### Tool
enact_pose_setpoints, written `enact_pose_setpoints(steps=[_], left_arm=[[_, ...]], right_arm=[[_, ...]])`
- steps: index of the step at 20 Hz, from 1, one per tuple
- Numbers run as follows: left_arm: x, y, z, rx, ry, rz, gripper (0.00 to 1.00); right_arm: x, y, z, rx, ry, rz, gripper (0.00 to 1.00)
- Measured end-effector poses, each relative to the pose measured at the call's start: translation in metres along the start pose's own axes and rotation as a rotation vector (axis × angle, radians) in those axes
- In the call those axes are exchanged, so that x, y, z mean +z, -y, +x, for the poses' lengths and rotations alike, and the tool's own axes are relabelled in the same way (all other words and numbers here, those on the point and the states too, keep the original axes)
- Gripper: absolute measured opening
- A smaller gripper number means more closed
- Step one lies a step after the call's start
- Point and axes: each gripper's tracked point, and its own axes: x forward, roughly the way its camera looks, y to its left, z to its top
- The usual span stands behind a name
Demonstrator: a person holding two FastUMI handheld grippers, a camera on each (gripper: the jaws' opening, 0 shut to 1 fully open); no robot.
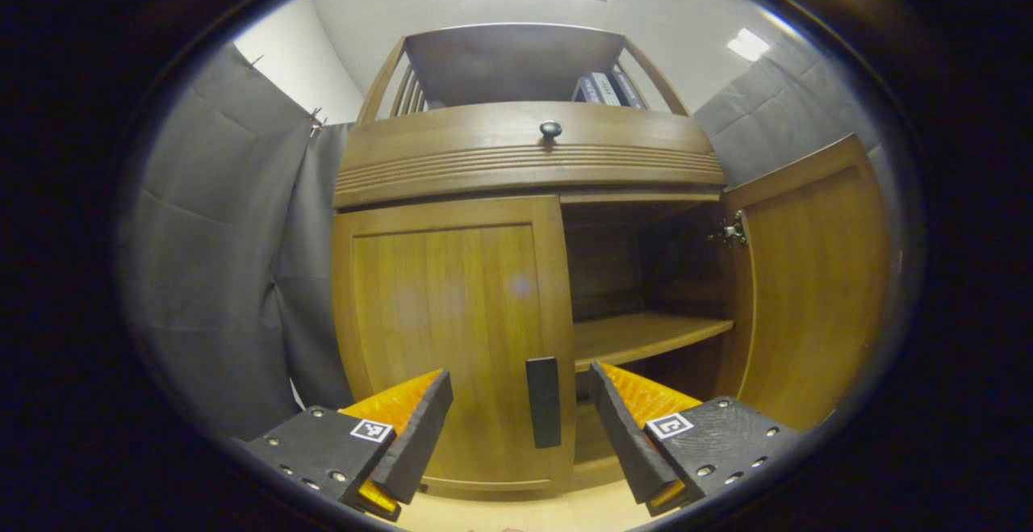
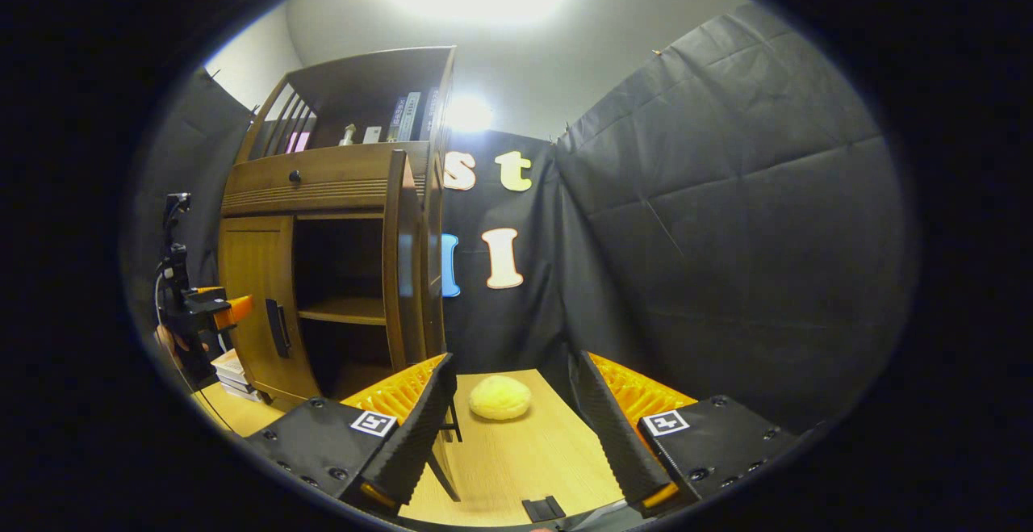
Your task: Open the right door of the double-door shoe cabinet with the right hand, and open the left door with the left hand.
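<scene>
The wooden shoe cabinet [image 1: 524,161] stands straight ahead in the left gripper view. Its left door [image 1: 452,330] is closed, with a black vertical handle [image 1: 543,401] near its inner edge. The right door [image 1: 811,282] is swung wide open, showing a shelf [image 1: 646,334] inside. My left gripper [image 1: 520,415] is open, its fingers on either side of the handle but short of it. In the right gripper view the cabinet [image 2: 323,257] is at the left, the open right door [image 2: 401,266] edge-on. My right gripper [image 2: 512,419] is open and empty, away from the cabinet. The left gripper [image 2: 218,310] shows near the left door's handle [image 2: 278,328].
A yellow round object [image 2: 500,397] lies on the wooden floor [image 2: 524,459] by the black cloth wall. Books [image 2: 234,374] are stacked on the floor left of the cabinet. A drawer with a dark knob [image 1: 550,129] sits above the doors; more books [image 1: 605,88] stand on top.
</scene>
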Motion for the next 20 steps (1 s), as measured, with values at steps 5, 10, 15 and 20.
enact_pose_setpoints(steps=[5,10,15,20], left_arm=[[-0.02,0.001,0.029,0.01,-0.019,-0.016,1.0],[-0.043,-0.001,0.056,0.022,-0.056,0.005,1.0],[-0.066,0.005,0.075,0.018,-0.094,0.016,1.0],[-0.076,0.011,0.083,0.023,-0.104,0.018,0.92]], right_arm=[[-0.016,0.009,-0.008,-0.054,-0.028,-0.005,0.92],[-0.023,0.016,-0.014,-0.087,-0.05,0.0,0.92],[-0.029,0.02,-0.021,-0.11,-0.063,0.012,0.95],[-0.033,0.02,-0.021,-0.114,-0.075,0.008,0.95]])
